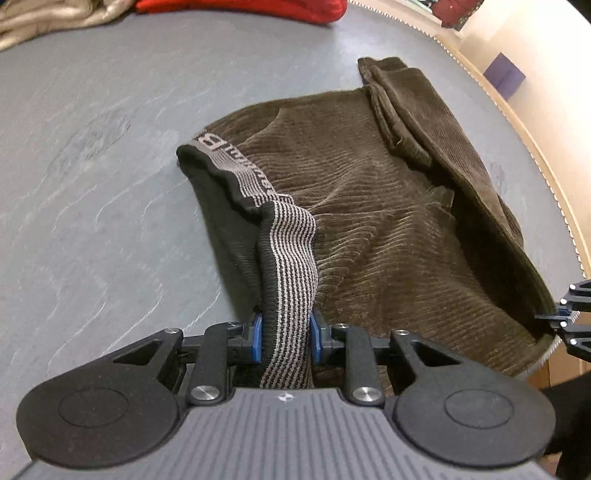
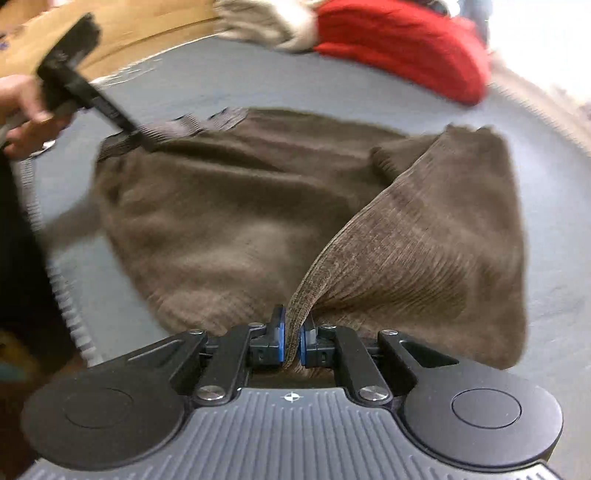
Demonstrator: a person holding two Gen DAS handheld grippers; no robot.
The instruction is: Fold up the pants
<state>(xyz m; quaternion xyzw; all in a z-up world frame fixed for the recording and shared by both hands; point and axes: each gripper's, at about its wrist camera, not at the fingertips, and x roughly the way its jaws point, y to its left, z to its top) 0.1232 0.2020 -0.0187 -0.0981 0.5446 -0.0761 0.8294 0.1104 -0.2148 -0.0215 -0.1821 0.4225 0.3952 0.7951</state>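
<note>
Brown corduroy pants [image 1: 369, 177] lie bunched on the grey table [image 1: 92, 166]. My left gripper [image 1: 286, 332] is shut on their striped grey-and-black waistband [image 1: 291, 251], lifting it off the table. My right gripper [image 2: 293, 339] is shut on a raised fold of the pants [image 2: 406, 240]; it also shows at the right edge of the left wrist view [image 1: 569, 325], at the pants' near right edge. The left gripper shows in the right wrist view [image 2: 144, 136], on the waistband at the far left, held by a hand. The right wrist view is motion-blurred.
A red garment [image 1: 240, 9] and a beige garment [image 1: 55, 22] lie at the far end of the table; both also show in the right wrist view, red [image 2: 399, 44]. The table's toothed rim [image 1: 546, 166] curves along the right. A purple box [image 1: 504, 74] stands beyond it.
</note>
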